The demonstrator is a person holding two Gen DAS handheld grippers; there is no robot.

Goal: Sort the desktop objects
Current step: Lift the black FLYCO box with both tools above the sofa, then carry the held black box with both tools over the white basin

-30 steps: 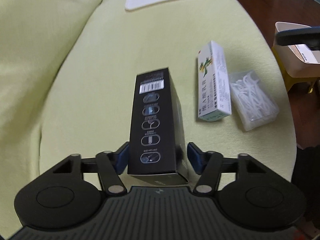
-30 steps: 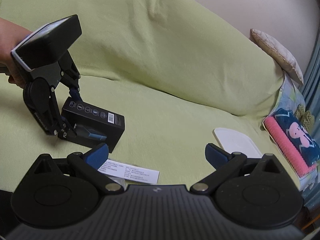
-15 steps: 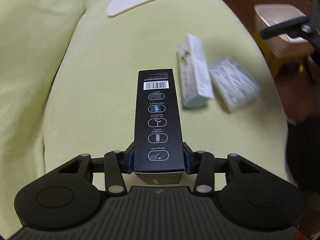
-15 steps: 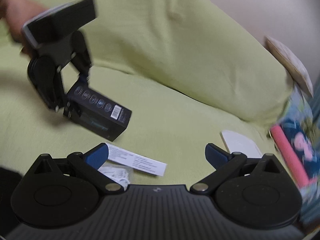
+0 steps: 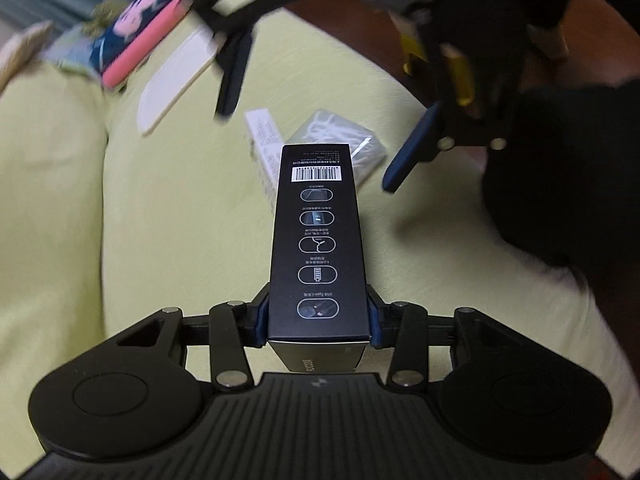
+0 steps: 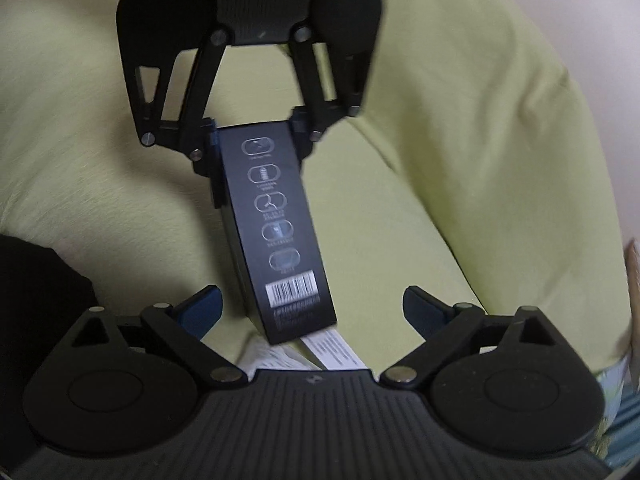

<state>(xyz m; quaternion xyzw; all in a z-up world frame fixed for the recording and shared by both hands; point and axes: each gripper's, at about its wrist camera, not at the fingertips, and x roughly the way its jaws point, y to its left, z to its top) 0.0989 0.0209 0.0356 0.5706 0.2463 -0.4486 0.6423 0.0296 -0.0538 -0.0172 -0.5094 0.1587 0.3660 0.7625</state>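
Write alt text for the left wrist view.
The left gripper clamps one end of a long black box above a green sofa. Beyond it, the open right gripper faces back over a white box and clear packet.

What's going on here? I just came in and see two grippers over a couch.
A person is sorting small items on a green couch. The left gripper is shut on one end of a long black box, held above the cushion. The right gripper faces it, open, its fingers either side of the box's barcode end without gripping. A white box and a clear packet of white sticks lie on the cushion beneath.
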